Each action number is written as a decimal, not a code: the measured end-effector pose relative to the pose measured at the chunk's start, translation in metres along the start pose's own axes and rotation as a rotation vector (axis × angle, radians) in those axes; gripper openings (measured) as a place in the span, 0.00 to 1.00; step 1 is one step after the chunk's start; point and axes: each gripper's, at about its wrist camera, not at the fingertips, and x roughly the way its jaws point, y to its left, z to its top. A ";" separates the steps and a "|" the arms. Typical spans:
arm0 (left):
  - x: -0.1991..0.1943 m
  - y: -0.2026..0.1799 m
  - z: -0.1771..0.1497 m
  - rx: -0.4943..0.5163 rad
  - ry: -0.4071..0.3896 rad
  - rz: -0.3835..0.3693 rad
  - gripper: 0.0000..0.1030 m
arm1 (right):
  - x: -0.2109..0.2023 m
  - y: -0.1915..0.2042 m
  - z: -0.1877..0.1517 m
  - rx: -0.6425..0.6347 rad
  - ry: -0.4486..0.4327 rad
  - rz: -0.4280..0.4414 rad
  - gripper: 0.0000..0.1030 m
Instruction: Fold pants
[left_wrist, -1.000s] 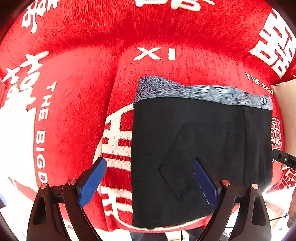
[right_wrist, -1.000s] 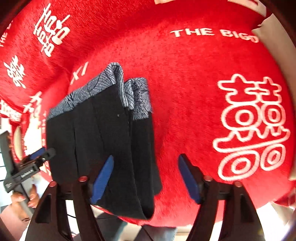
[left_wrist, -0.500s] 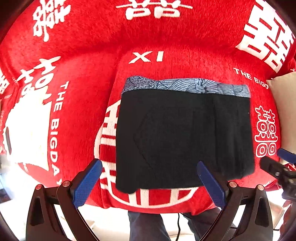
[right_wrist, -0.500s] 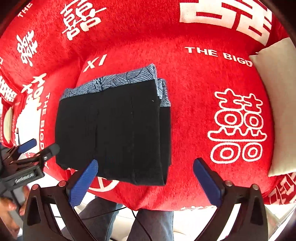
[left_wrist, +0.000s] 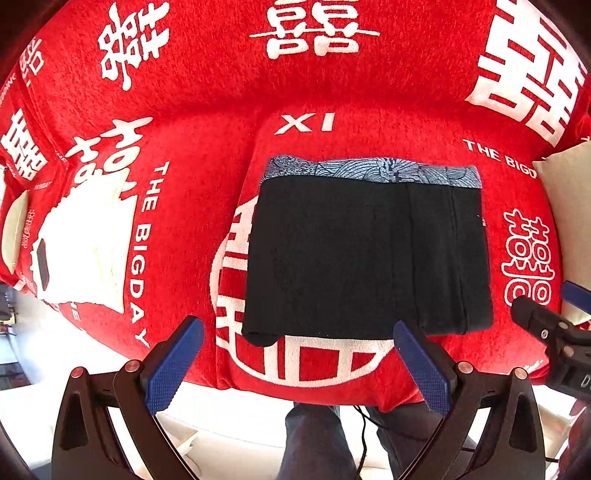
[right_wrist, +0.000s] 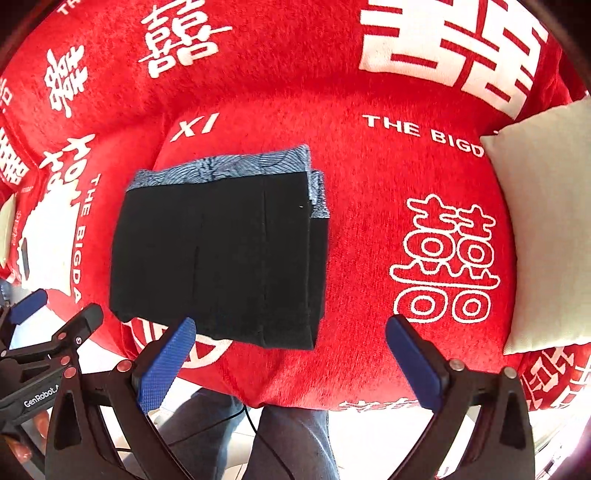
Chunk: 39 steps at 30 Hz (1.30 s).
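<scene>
The black pants (left_wrist: 365, 254) lie folded into a flat rectangle on the red cover, with a blue-grey patterned waistband (left_wrist: 373, 170) along the far edge. They also show in the right wrist view (right_wrist: 218, 258), with stacked layers at the right edge. My left gripper (left_wrist: 299, 363) is open and empty, held back from the pants' near edge. My right gripper (right_wrist: 291, 360) is open and empty, near the pants' front right corner. Each gripper shows at the edge of the other's view.
A red cover (left_wrist: 207, 110) with white characters and lettering drapes the surface. A beige cushion (right_wrist: 546, 225) sits at the right. A white patch with a dark object (left_wrist: 40, 262) lies at the left. The person's legs (right_wrist: 291, 443) stand at the front edge.
Both grippers have pulled back and up from the folded pants, which now look smaller and farther off. The pants lie still.
</scene>
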 end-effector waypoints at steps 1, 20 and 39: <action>-0.002 0.000 0.000 0.007 -0.002 0.004 1.00 | -0.002 0.003 -0.001 -0.002 -0.004 0.006 1.00; -0.021 0.017 -0.020 0.093 -0.031 -0.033 1.00 | -0.033 0.048 -0.034 -0.026 -0.059 -0.100 1.00; -0.020 0.030 -0.030 0.101 -0.034 -0.039 1.00 | -0.038 0.070 -0.036 -0.051 -0.069 -0.148 1.00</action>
